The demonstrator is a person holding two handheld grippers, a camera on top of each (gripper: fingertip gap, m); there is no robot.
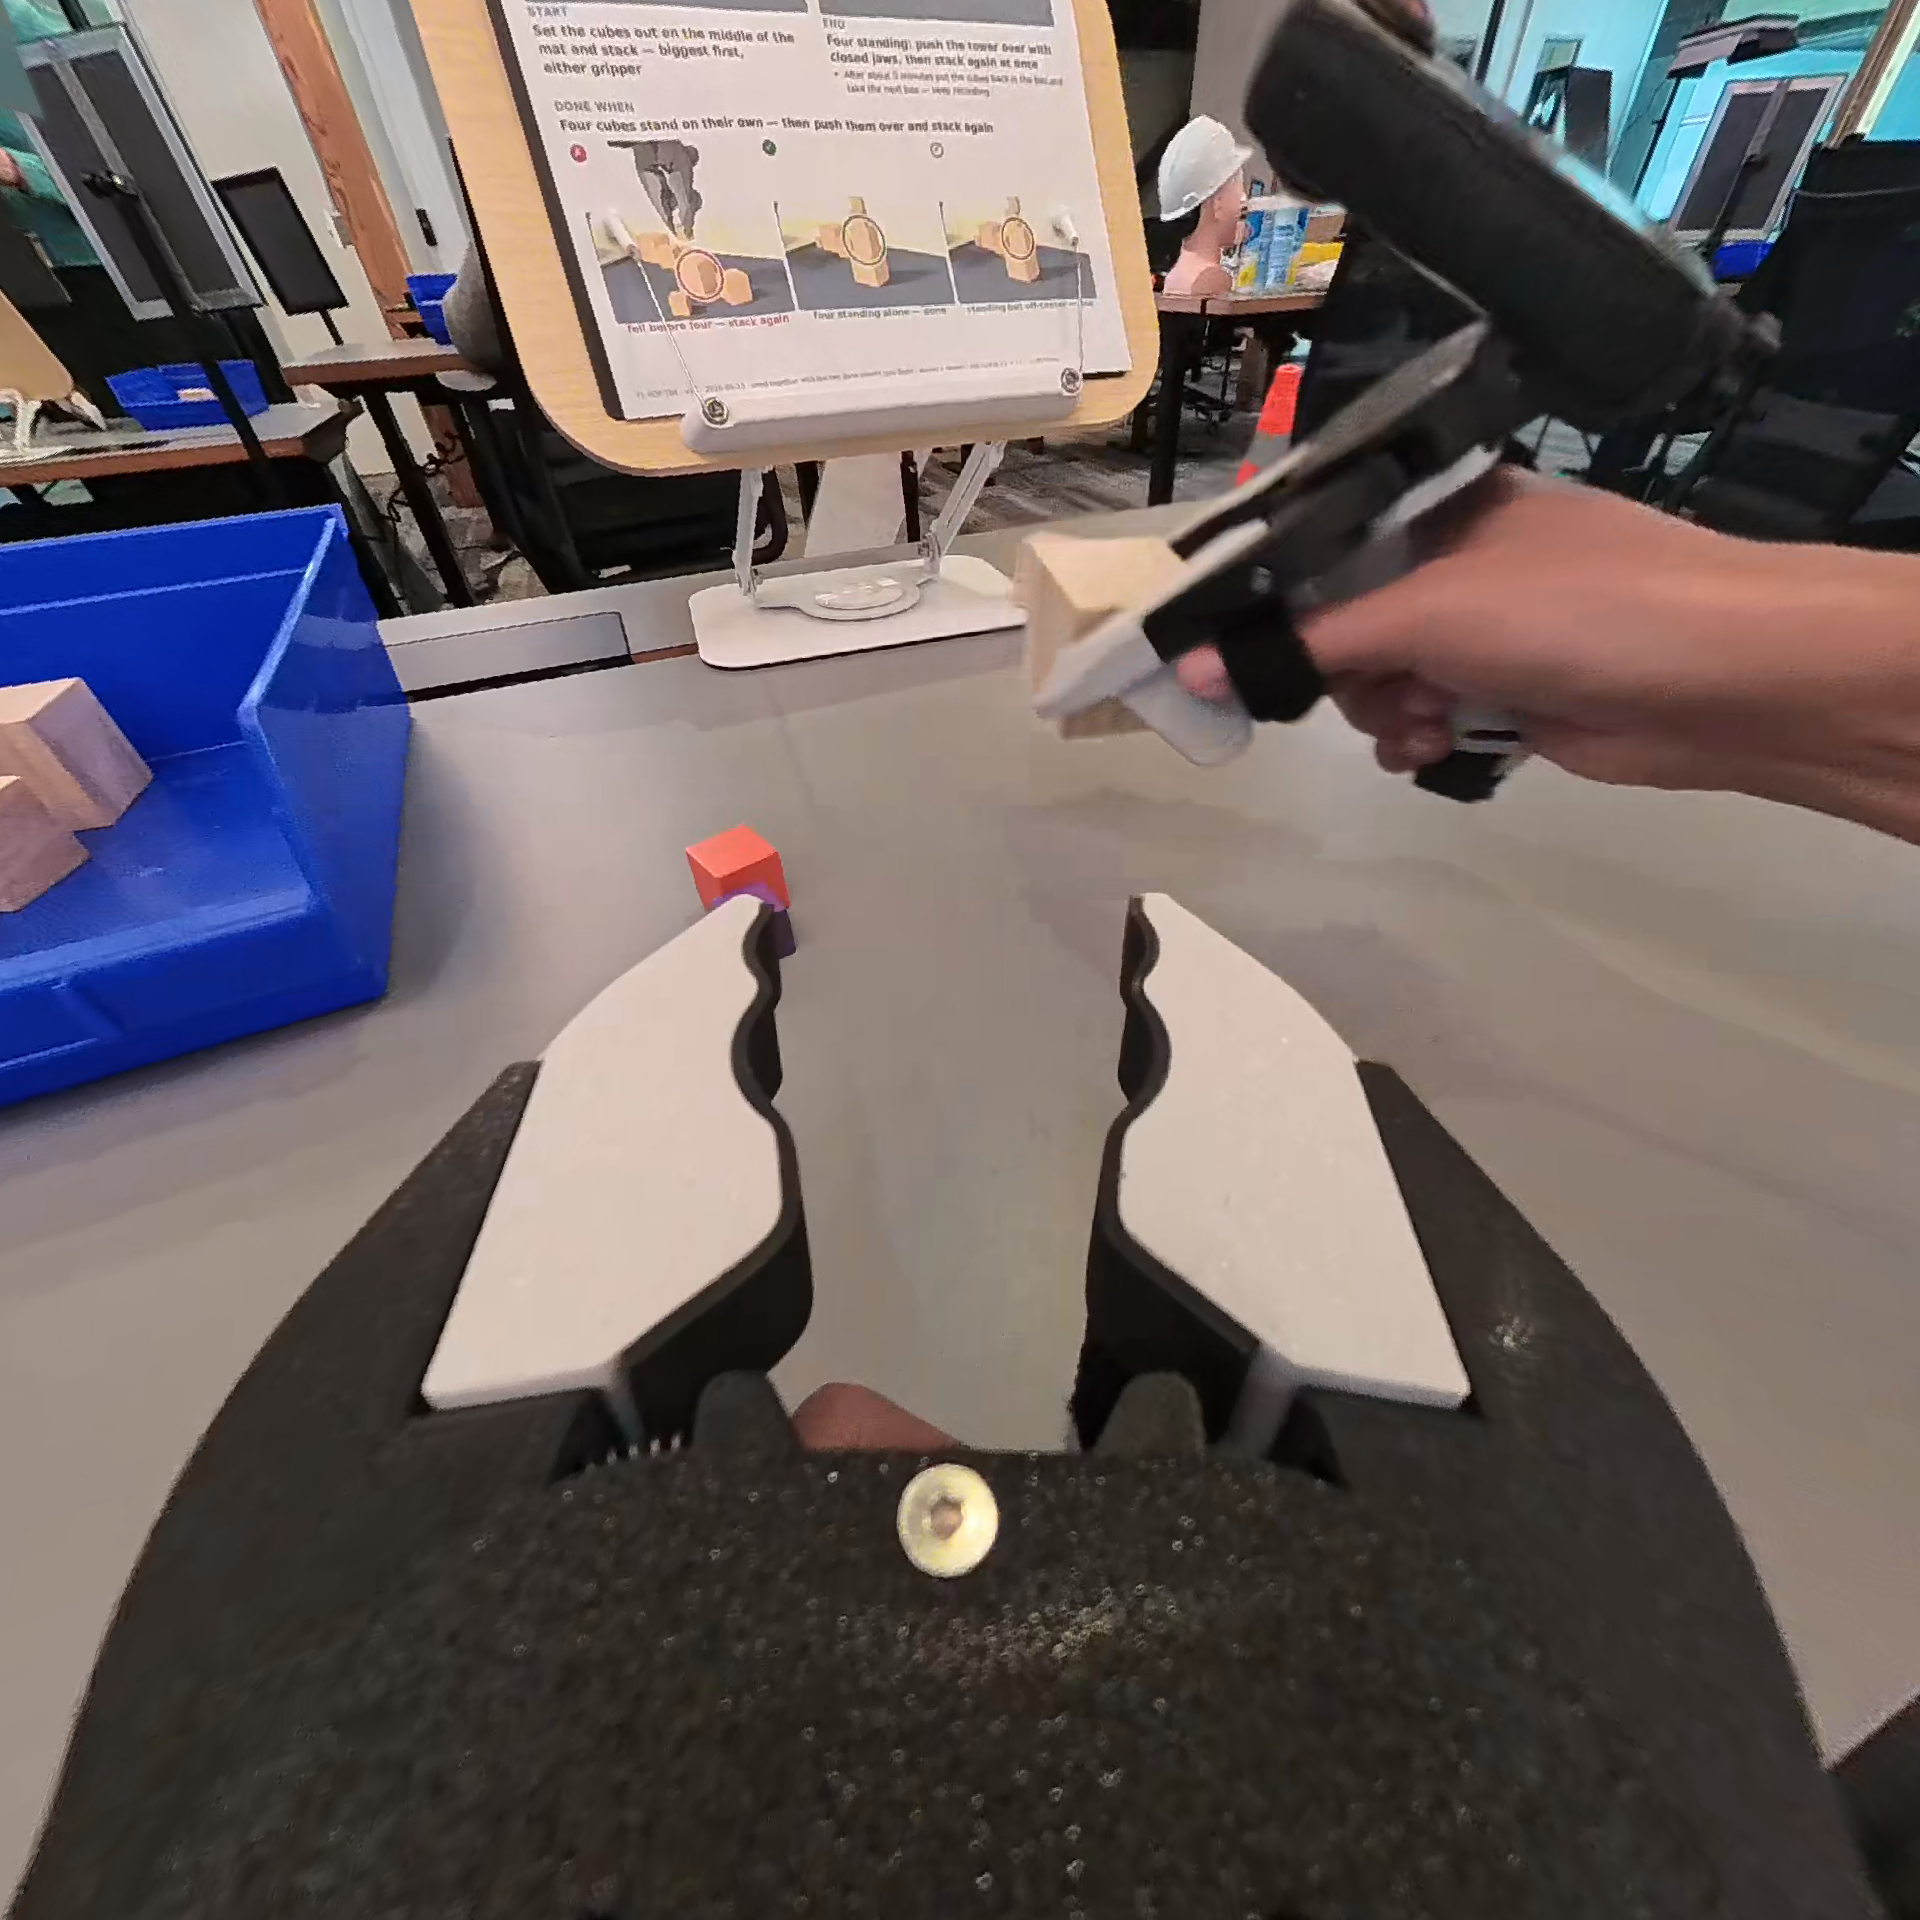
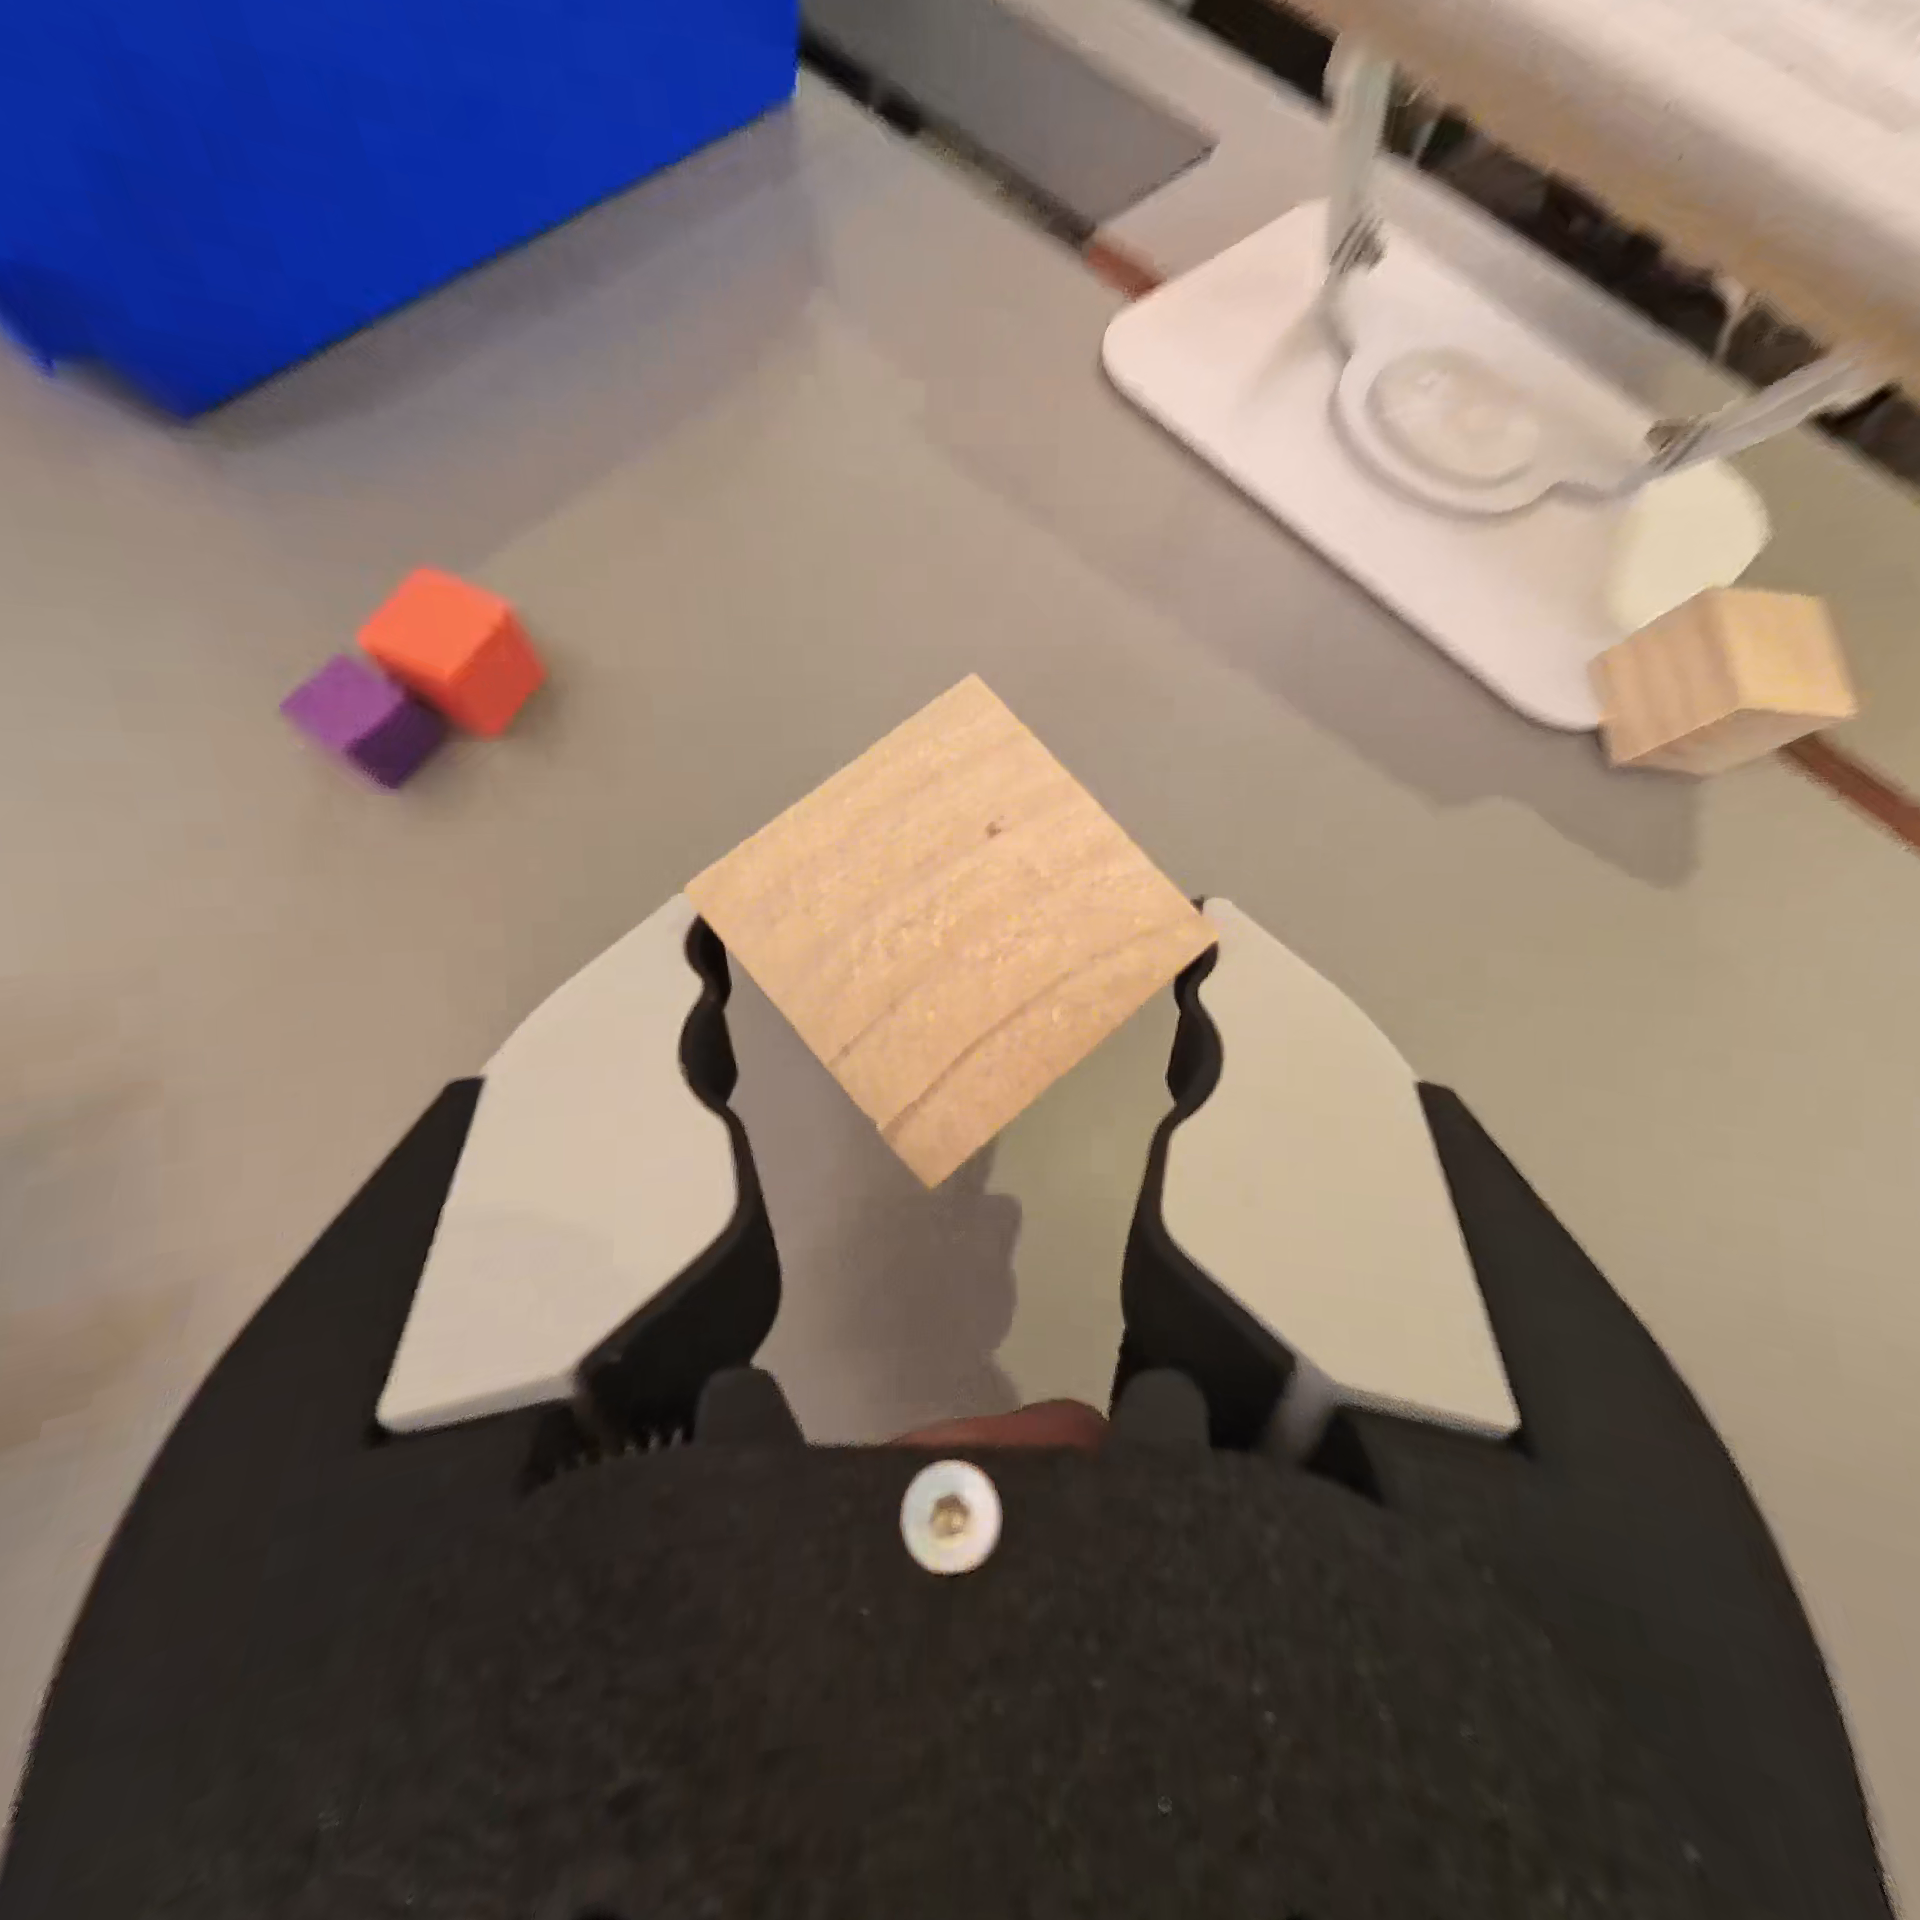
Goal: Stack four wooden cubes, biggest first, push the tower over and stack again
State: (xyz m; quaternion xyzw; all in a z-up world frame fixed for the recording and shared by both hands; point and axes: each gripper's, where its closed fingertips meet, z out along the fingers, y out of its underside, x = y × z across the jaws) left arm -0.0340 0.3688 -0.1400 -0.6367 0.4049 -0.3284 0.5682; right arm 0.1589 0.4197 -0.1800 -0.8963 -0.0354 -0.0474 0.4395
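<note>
My right gripper [image 2: 951,925] is shut on a plain wooden cube [image 2: 951,925], pinched across two opposite corners and held above the grey table. The left wrist view shows the same cube [image 1: 1081,582] up at the right. Another plain wooden cube [image 2: 1725,675] lies by the corner of the white stand base. A red cube [image 2: 452,649] and a smaller purple cube [image 2: 364,722] touch each other on the table to the left. My left gripper [image 1: 945,925] is open and empty, low over the table; its left fingertip partly hides the purple cube [image 1: 781,930], behind the red cube [image 1: 732,868].
A blue bin [image 1: 312,727] stands at the left with two larger wooden cubes [image 1: 73,748] in it. A white stand base [image 2: 1299,416] at the table's far edge carries an instruction board [image 1: 810,208]. A person's hand [image 1: 1610,644] holds the right gripper.
</note>
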